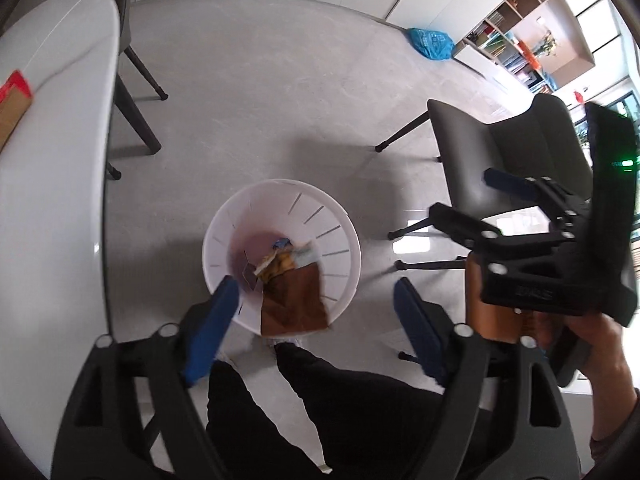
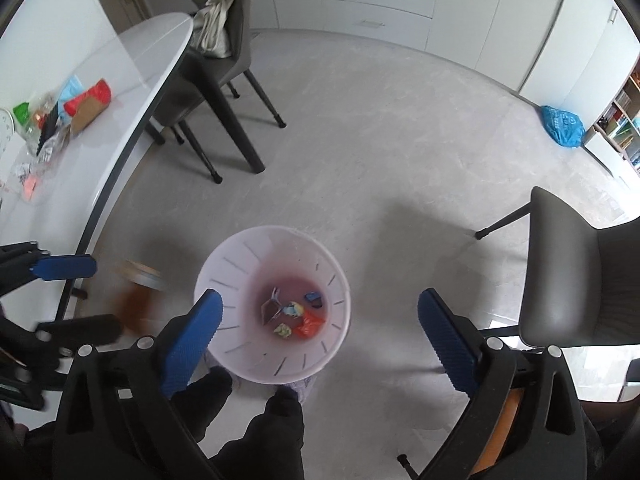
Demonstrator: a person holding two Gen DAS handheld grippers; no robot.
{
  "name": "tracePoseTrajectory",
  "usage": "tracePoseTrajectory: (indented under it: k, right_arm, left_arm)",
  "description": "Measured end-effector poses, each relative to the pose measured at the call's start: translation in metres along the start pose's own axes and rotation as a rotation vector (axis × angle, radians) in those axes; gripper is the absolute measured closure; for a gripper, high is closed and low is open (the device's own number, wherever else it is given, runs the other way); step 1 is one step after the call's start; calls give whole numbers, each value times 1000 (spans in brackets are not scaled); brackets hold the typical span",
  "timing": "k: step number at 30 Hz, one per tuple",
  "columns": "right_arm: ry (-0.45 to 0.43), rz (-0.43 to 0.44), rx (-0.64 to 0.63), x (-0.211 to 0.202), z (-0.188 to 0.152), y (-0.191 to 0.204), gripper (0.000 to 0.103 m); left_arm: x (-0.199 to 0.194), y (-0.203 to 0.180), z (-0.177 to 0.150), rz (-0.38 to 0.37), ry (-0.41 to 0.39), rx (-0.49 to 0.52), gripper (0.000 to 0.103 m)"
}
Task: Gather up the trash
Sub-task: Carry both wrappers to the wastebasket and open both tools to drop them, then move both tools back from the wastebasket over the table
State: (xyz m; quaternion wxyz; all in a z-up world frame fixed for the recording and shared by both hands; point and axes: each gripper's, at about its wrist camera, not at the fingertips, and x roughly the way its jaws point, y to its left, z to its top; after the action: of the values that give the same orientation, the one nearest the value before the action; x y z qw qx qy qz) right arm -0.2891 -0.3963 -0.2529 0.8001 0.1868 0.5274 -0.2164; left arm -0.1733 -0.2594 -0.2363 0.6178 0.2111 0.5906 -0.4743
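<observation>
Both hand-held grippers, left and right, hang spread wide, gripping nothing, above the white bin. A brown paper bag is between the left one's fingers, untouched, over the bin's rim.

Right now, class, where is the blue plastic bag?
The blue plastic bag lies on the floor at upper right in both wrist views, against the white cabinets and next to the open shelving.

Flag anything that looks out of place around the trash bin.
A brown paper piece sits at the white trash bin rim in the left wrist view, seemingly mid-drop. A blue plastic bag lies loose on the floor by the cabinets.
</observation>
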Motion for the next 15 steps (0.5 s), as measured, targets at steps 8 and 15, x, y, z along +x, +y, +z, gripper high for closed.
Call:
tracePoseTrajectory:
  k: [8,15]
  right_arm:
    - [-17,-1,33,-7,0,-16,5]
    - [-34,-6,35,-12,1,-14,3]
  left_arm:
    - [-15,-14,6,108,-19,9,8]
    - [-26,-11,6,114,-37,-8,8]
